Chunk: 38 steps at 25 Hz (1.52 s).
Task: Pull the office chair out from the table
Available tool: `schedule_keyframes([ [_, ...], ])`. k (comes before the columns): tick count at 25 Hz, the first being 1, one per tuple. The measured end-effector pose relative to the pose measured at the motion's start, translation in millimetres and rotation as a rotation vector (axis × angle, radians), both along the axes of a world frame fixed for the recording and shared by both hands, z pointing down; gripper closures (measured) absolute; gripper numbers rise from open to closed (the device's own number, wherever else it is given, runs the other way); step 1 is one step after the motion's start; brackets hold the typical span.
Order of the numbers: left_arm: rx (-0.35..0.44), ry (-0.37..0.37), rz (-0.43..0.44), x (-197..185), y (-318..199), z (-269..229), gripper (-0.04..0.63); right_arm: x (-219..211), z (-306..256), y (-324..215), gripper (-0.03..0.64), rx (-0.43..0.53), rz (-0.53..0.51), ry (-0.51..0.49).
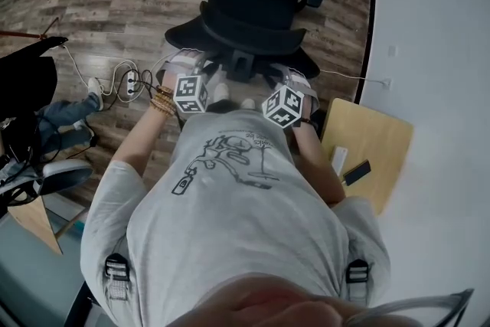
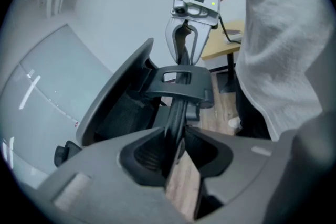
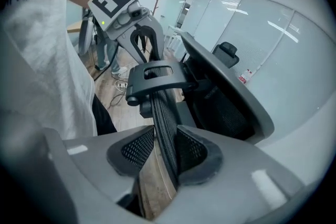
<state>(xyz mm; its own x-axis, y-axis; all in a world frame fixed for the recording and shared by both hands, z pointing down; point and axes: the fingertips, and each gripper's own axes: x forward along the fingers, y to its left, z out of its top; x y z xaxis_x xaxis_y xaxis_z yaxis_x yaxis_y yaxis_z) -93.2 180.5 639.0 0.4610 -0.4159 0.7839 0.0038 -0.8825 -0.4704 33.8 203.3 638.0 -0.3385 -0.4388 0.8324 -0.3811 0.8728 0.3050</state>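
Chair (image 1: pixel 253 4) looked clear of table (image 1: pixel 383 134) at 4 o'clock, pull likely done; left gripper (image 2: pixel 176 152) and right gripper (image 3: pixel 165 157) sat slack around its backrest.

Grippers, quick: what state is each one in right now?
Left gripper: open, chair backrest edge between its jaws, not clamped.
Right gripper: open, same backrest edge between its jaws.

Person in a light grey short-sleeved T-shirt (image 1: pixel 230 195) with a dark line drawing
Black strap buckles (image 1: pixel 116 269) at both shoulders; beaded bracelets (image 1: pixel 162 100) on the left wrist
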Motion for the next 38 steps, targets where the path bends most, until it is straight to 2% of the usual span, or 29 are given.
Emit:
schedule_keyframes([
  [2,-0.015,0.031,-0.025,-0.8,1.6,-9.7,0.487,-0.6,-14.1,0.4,0.483,-0.009,0.011,-0.065],
  [4,-0.025,0.097,-0.071,-1.9,7.9,-18.9,0.51,-3.5,-30.0,4.4,0.516,0.008,0.033,-0.146],
  [6,-0.044,0.201,-0.139,-3.5,15.1,-26.1,0.577,-9.2,-45.9,9.1,0.52,0.032,0.063,-0.233],
  [7,-0.06,0.254,-0.174,-4.4,16.9,-30.4,0.588,-13.2,-54.5,9.3,0.525,0.04,0.081,-0.281],
  [13,-0.132,0.591,-0.316,7.8,1.1,-104.5,0.592,-36.9,-126.4,-9.6,0.582,0.07,0.164,-0.585],
  [19,-0.16,0.9,-0.35,24.5,-1.3,-201.0,0.592,-52.5,-194.4,-9.0,0.609,0.078,0.215,-0.852],
  [23,-0.183,1.071,-0.358,26.8,4.6,-249.0,0.593,-57.5,-228.3,-6.0,0.609,0.092,0.225,-0.951],
  [27,-0.234,1.142,-0.369,28.6,9.3,-270.1,0.592,-58.7,-261.7,-1.0,0.609,0.128,0.209,-1.025],
  [29,-0.263,1.185,-0.371,30.6,11.2,-276.6,0.594,-63.1,-274.3,4.5,0.611,0.135,0.171,-1.03],
  [32,-0.249,1.205,-0.351,35.5,13.5,-287.3,0.592,-65.1,-288.6,8.1,0.611,0.166,0.139,-1.016],
  [38,-0.221,1.234,-0.316,46.6,12.4,-307.5,0.592,-57.6,-302.5,2.4,0.611,0.198,0.155,-1.029],
])
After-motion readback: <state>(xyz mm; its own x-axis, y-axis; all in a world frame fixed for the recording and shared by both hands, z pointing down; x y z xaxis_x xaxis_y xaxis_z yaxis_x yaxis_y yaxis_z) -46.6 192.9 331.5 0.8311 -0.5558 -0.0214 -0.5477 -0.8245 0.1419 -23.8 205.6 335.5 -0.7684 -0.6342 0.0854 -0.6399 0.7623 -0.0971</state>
